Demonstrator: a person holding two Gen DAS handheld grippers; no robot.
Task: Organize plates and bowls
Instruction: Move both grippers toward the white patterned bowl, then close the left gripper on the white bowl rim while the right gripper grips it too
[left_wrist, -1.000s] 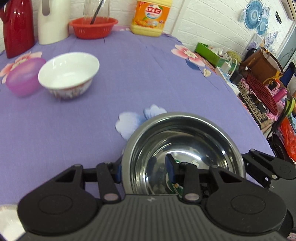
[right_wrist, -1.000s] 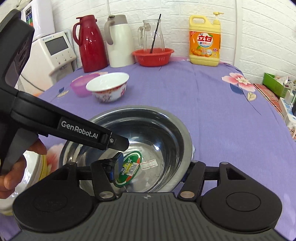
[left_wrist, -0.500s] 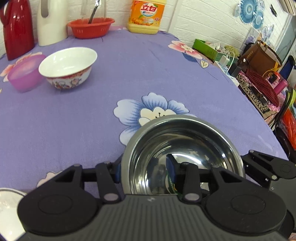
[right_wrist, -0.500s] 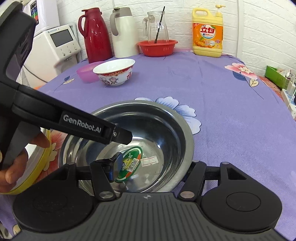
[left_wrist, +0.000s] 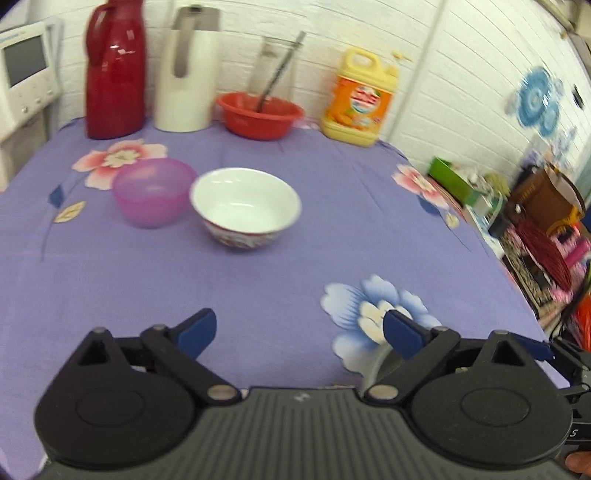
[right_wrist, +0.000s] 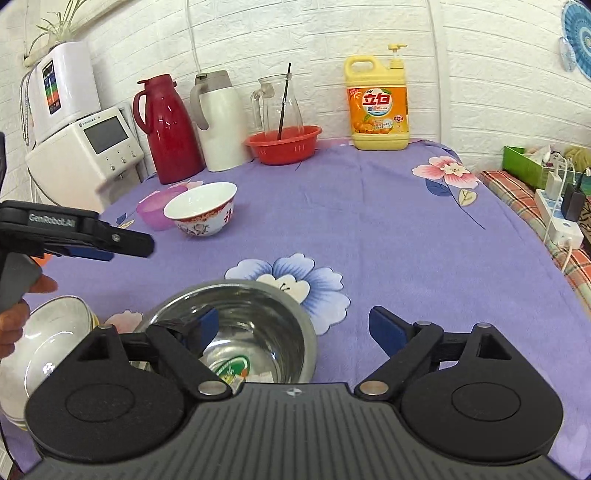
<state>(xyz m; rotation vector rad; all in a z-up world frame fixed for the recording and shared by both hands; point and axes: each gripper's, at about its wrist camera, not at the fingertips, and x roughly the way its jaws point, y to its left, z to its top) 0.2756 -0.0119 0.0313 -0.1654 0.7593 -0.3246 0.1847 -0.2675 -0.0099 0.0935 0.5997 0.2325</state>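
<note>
Resting on the purple cloth (right_wrist: 369, 221), steel bowl (right_wrist: 258, 325) beside both tools, left (left_wrist: 300, 330) and right (right_wrist: 291, 326), fingers spread, empty.

— What colour is the surface (right_wrist: 388, 229)?
— Purple with pink and blue flowers. My claws (right_wrist: 291, 332) have blue pads; the bowl (right_wrist: 201, 210) is white with a red pattern.

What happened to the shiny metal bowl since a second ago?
Both grippers let go of the steel bowl. The left gripper and right gripper now stand open, and the left one swung away toward the white bowl. White and purple bowl stayed put.
</note>
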